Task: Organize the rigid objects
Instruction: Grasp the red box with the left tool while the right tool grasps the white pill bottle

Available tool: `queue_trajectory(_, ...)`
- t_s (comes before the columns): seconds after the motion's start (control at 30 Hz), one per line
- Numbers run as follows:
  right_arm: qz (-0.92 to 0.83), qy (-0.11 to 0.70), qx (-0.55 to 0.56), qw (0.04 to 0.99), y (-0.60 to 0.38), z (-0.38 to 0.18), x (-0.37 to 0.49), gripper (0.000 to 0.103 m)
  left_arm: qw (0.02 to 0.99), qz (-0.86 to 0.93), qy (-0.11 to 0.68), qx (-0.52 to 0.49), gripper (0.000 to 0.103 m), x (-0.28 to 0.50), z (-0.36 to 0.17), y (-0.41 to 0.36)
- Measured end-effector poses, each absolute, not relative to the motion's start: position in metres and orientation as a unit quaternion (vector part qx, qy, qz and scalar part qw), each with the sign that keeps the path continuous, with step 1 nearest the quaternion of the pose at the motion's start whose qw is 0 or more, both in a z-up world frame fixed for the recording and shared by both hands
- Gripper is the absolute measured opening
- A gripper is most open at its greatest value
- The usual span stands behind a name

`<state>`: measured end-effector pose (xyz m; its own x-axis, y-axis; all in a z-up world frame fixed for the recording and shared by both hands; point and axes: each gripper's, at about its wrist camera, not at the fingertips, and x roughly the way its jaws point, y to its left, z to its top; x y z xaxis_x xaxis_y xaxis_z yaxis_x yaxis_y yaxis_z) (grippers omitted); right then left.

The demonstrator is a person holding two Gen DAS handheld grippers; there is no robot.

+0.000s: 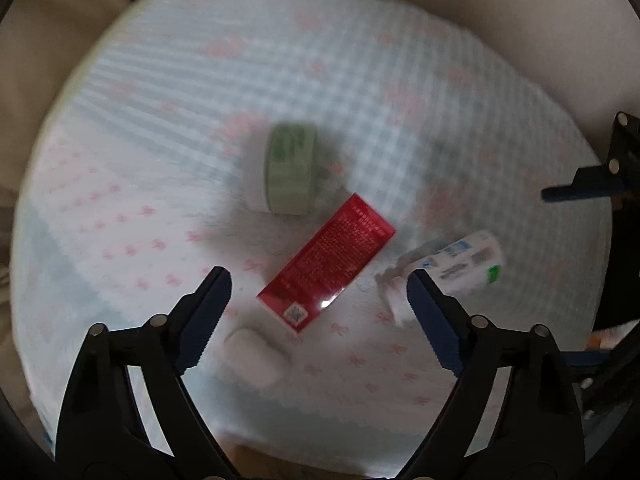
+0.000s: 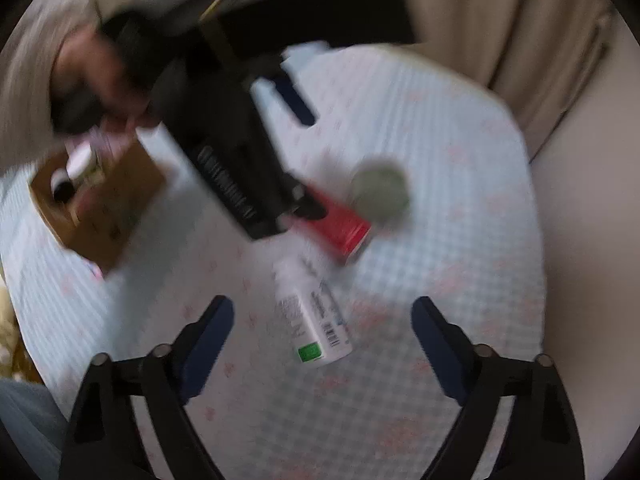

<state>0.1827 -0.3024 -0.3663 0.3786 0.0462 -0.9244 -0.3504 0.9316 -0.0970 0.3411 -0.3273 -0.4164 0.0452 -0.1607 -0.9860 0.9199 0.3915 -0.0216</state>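
A red box (image 1: pixel 326 265) lies flat on the checked tablecloth, just ahead of my open, empty left gripper (image 1: pixel 318 284). A green jar (image 1: pixel 289 168) lies on its side beyond it. A small white case (image 1: pixel 254 356) lies between the left fingers. A white tube (image 1: pixel 456 266) lies to the right, by the right fingertip. In the right wrist view my right gripper (image 2: pixel 322 316) is open and empty, hovering above the white tube (image 2: pixel 316 316). The red box (image 2: pixel 340 220) and green jar (image 2: pixel 380 190) lie beyond. The left gripper (image 2: pixel 224 152) hangs over them.
A brown cardboard box (image 2: pixel 100 204) with several items inside stands at the left of the round table (image 2: pixel 480 240). Beige curtains hang behind the table. The right gripper's fingers (image 1: pixel 580 190) show at the right edge of the left wrist view.
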Motion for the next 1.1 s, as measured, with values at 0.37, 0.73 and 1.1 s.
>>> queue_trajectory(0.37, 0.160, 0.600, -0.195, 0.760, -0.280, -0.462, 0.201, 0.066, 0.582, -0.458, 0.540, 0.400, 0.070, 0.334, -0.473, -0.343)
queue_trajectory(0.73, 0.160, 0.594, -0.242, 0.750, -0.276, -0.492, 0.208, 0.057, 0.577, -0.474, 0.529, 0.403, 0.055, 0.331, -0.485, -0.348)
queue_trajectory(1.1, 0.152, 0.593, -0.234, 0.756, -0.275, -0.483, 0.202, 0.050, 0.574, -0.474, 0.538, 0.396, 0.048, 0.324, -0.481, -0.350)
